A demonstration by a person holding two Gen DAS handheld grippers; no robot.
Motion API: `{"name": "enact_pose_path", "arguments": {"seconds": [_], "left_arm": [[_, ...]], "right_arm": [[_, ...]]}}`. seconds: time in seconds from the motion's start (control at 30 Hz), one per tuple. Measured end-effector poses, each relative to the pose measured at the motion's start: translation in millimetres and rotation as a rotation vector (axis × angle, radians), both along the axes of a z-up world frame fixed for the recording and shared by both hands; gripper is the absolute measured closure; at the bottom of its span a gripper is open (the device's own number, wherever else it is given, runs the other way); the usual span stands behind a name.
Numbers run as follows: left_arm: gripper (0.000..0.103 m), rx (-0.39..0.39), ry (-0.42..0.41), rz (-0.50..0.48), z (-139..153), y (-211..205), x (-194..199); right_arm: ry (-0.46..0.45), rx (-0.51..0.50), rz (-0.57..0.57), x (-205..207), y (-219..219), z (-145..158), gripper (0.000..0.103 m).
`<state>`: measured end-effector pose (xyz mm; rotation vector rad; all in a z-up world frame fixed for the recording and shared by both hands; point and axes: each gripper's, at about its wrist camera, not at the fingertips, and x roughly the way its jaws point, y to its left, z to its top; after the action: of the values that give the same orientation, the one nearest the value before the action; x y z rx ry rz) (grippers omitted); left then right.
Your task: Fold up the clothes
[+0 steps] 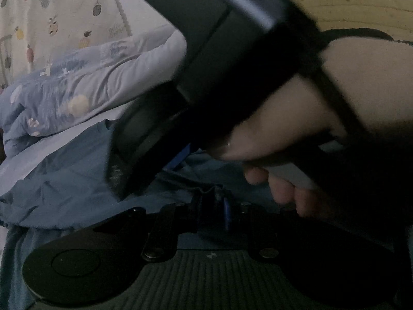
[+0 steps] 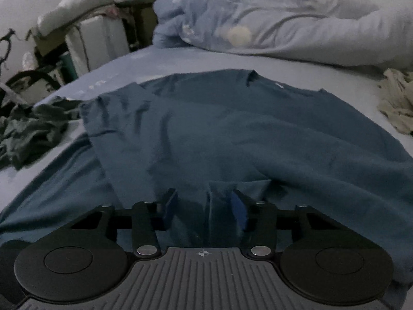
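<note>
Blue cotton fills most of both views: a blue T-shirt (image 2: 232,134) lies spread on the bed (image 2: 124,59), collar toward the far side, one sleeve folded in over the body at the left. Its near hem is drawn up in a pleat that runs straight to the right tool (image 2: 204,206). That fold stands between the two fingers, against the blue pad on the right-hand one, while a gap shows between the cloth and the other finger; the jaws are partly apart and do not look pressed together on the fabric.

From the left wrist, the left tool (image 1: 213,206) has its jaws drawn nearly together, with a bunched edge of the same shirt pinched between them. Just beyond it, the dark body of the other device and the person's hand (image 1: 322,118) around its handle block most of the scene; the picture is blurred there, so what its tip touches I cannot make out.

Behind the shirt a rumpled pale-blue duvet (image 2: 258,23) with a printed pattern lies along the far side of the bed. A dark green garment (image 2: 28,131) sits crumpled at the left edge of the mattress, and a beige cloth (image 2: 397,103) lies at the right edge, both apart from the shirt. A curtain (image 1: 51,13) with a pineapple print hangs behind the duvet.
</note>
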<state>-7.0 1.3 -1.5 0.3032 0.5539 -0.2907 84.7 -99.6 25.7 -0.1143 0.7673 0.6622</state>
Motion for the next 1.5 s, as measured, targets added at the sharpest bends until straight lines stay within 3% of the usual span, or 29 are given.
{"name": "enact_pose_path", "arguments": {"seconds": [0.2,0.33,0.47,0.6,0.7,1.0,1.07,1.13,1.17,1.2,1.23,1.3,1.5], "left_arm": [[0.085,-0.045,0.042,0.027,6.8,3.8,4.6],[0.086,-0.132,0.095,0.051,19.6,8.6,14.8],[0.088,-0.196,0.065,0.08,38.3,4.3,31.0],[0.092,-0.267,0.042,0.093,48.8,-13.0,51.3],[0.094,-0.299,0.048,0.068,45.8,-29.7,59.3],[0.096,-0.294,0.138,-0.017,15.1,-68.0,68.2],[0.096,-0.272,0.122,-0.012,13.9,-68.1,66.4],[0.095,-0.194,0.066,-0.03,11.9,-70.9,60.5],[0.09,-0.133,0.024,-0.048,9.9,-73.6,59.4],[0.075,-0.076,-0.006,-0.066,8.1,-76.3,59.7],[0.068,-0.025,-0.026,-0.083,6.4,-78.3,58.9],[0.04,0.028,-0.054,-0.108,4.6,-77.6,60.7],[0.037,0.043,-0.067,-0.137,-4.0,-78.5,79.8]], "right_arm": [[0.003,0.0,-0.029,4.1,-14.1,1.0,0.097],[-0.019,0.028,-0.046,9.3,-26.6,12.4,0.099],[-0.091,0.074,-0.09,16.6,-44.5,33.8,0.101],[-0.164,0.145,-0.198,27.9,-79.0,57.0,0.101],[-0.165,0.195,-0.3,41.8,-111.5,58.5,0.101],[-0.083,0.219,-0.455,66.3,-165.6,22.3,0.101],[-0.058,0.234,-0.475,70.0,-169.2,16.2,0.101],[-0.029,0.244,-0.491,73.2,-171.0,9.8,0.101],[-0.019,0.245,-0.492,74.0,-170.5,7.0,0.101],[-0.009,0.246,-0.493,74.7,-169.9,4.2,0.101],[-0.002,0.249,-0.495,74.8,-169.2,2.4,0.101],[0.0,0.263,-0.5,72.6,-167.6,3.1,0.101],[-0.011,0.266,-0.497,71.3,-162.5,6.7,0.101]]}}
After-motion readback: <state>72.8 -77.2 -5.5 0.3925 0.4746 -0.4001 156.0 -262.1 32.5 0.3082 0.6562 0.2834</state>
